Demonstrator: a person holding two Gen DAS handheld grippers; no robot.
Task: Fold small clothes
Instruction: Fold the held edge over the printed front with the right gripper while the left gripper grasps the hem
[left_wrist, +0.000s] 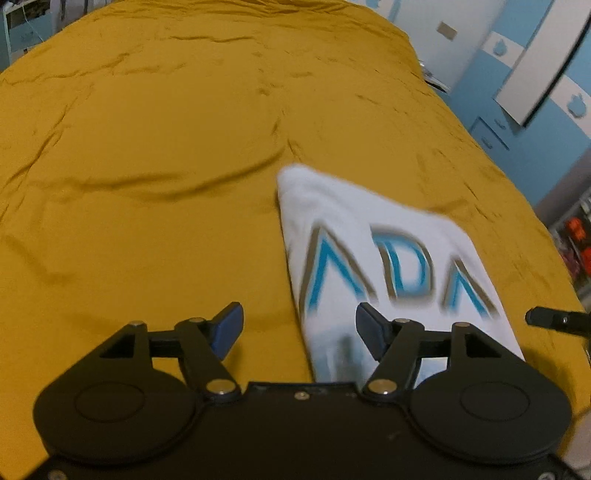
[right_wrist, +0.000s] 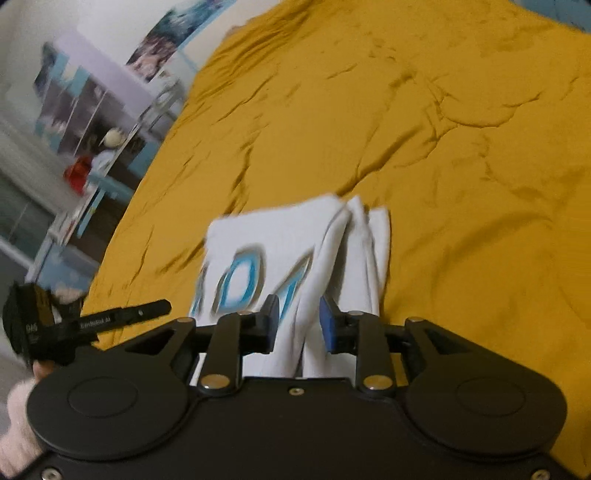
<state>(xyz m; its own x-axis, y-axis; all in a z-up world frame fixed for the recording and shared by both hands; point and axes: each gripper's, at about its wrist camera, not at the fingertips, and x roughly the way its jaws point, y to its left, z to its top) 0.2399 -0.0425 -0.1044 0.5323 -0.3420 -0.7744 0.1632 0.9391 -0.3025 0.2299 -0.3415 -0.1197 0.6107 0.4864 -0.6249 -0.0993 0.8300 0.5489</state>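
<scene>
White shirt (left_wrist: 388, 258) on yellow bedspread (left_wrist: 147, 147): beside spread-wide left fingers (left_wrist: 229, 325); fold between narrow right fingers (right_wrist: 330, 325), contact unclear.

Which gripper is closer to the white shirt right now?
Right. The right gripper has a fold of the white shirt between its fingers; the left gripper is open beside its edge, gripping nothing.

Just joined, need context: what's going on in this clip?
A person with a handheld gripper in each hand is folding a white T-shirt with blue lettering on a mustard-yellow bedspread. The right gripper has a bunched fold of the shirt between its jaws; whether the pads press it is unclear. The left gripper is open at the shirt's edge, holding nothing.
</scene>
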